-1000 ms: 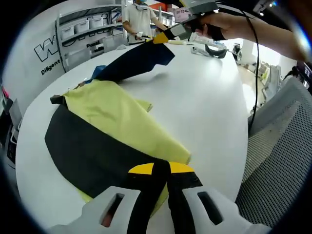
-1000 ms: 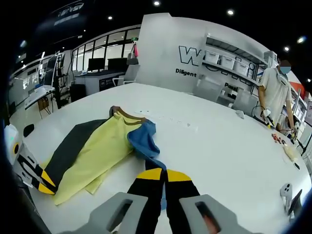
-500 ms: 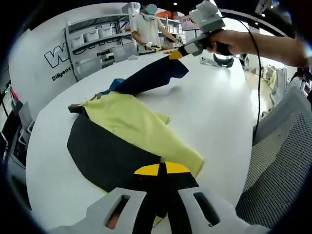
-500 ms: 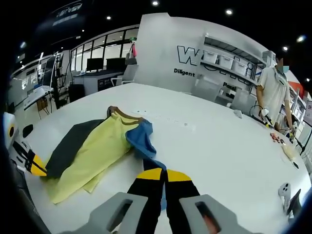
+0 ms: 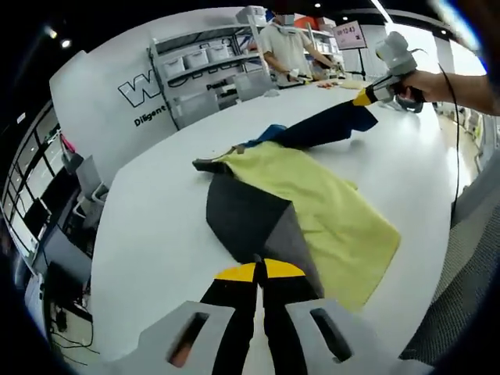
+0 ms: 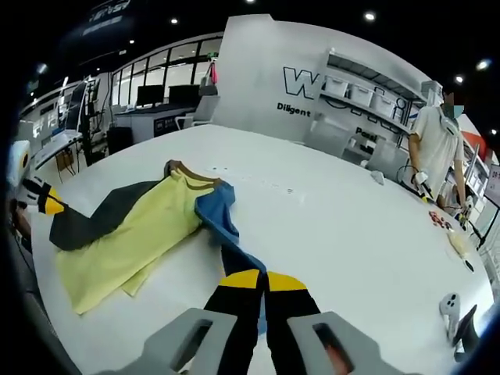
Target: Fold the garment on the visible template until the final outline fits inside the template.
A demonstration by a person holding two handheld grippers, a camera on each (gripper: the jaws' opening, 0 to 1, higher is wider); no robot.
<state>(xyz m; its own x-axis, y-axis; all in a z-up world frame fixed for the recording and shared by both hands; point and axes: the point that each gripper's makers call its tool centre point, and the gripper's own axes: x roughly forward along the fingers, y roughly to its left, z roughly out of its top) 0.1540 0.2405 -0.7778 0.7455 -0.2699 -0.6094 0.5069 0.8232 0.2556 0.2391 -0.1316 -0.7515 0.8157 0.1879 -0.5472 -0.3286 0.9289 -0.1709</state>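
You are spreading the shirt (image 5: 312,211) out flat, the first step before any fold. It lies on the white worktop (image 5: 164,203), with its brown collar (image 6: 181,168) pointing away from you in the right gripper view.

Your left gripper (image 5: 260,283) has its jaws clamped on the grey sleeve (image 5: 250,223). Your right gripper (image 6: 264,291) has its jaws clamped on the blue sleeve (image 6: 223,226). Each sleeve runs from the collar end out to the jaws holding it, and both look pulled out wide to the sides. In the left gripper view your right gripper sits far past the collar, with your hand (image 5: 422,82) around it. In the right gripper view your left gripper (image 6: 35,195) sits far out beyond the grey sleeve.

The yellow body (image 6: 129,238) lies near the collar but is not flat. One edge is doubled under itself on the side away from the collar.

No template outline can be made out on the worktop, so you cannot yet tell if the shirt will fit inside it.

Next, it looks like you should lay both sleeves down flat beside the yellow body. Then let go, and smooth out the doubled edge. After that you can fold each sleeve in over the yellow body. Keep the whole shirt on the worktop where both cameras can see it.

A person (image 6: 437,137) stands at the far side of the worktop, well away from the collar.
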